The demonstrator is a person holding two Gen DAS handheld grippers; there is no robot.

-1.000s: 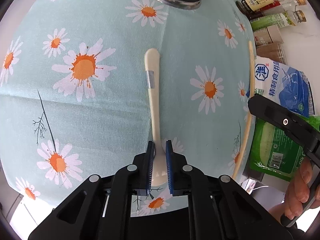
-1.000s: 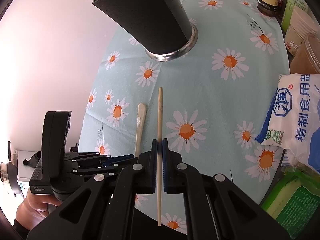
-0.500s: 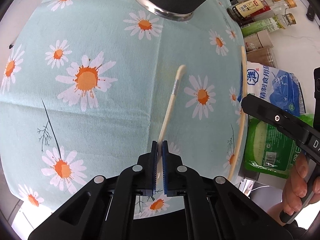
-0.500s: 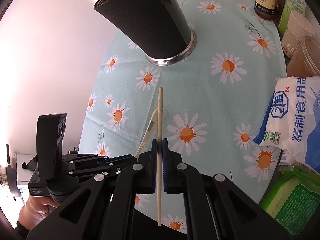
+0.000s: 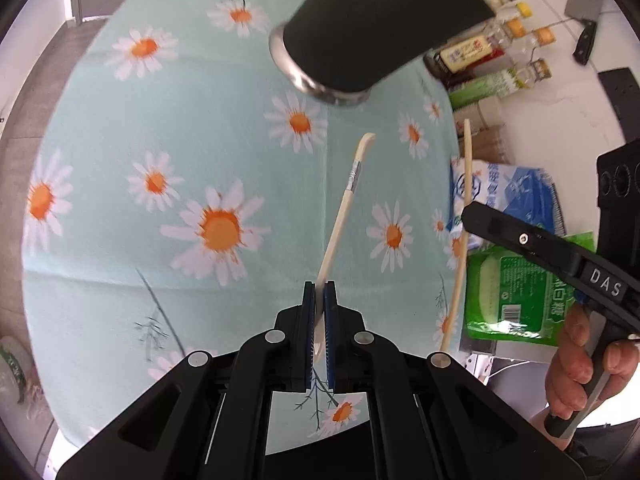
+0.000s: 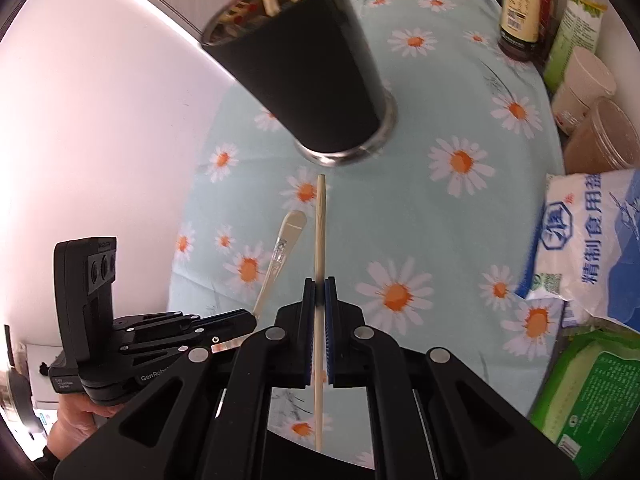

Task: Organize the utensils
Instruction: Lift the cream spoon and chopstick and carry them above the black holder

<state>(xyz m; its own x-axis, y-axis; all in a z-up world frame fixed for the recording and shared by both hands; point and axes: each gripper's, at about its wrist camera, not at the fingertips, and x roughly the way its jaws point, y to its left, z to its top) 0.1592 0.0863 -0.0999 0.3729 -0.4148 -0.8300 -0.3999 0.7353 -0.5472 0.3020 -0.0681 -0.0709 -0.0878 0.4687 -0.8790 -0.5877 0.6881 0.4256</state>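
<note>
Left wrist view is showing the left hand-held gripper [image 5: 319, 312] clamping shut on a cream spoon [image 5: 345, 200] by its bowl end, handle aiming toward the black cup [image 5: 376, 28], likely for dropping in. The right hand-held gripper [image 6: 319, 308] is pinching a chopstick [image 6: 320, 232] below that cup. The spoon's bowl is hiding between the pads; the cup's contents are blurring.

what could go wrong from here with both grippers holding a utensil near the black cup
The cream spoon is pinched near one end by the left gripper, so it may swing or slip. The chopstick tip is close to the black cup, which already holds utensils; a bump could tip it. The two grippers work close together and might collide.
</note>
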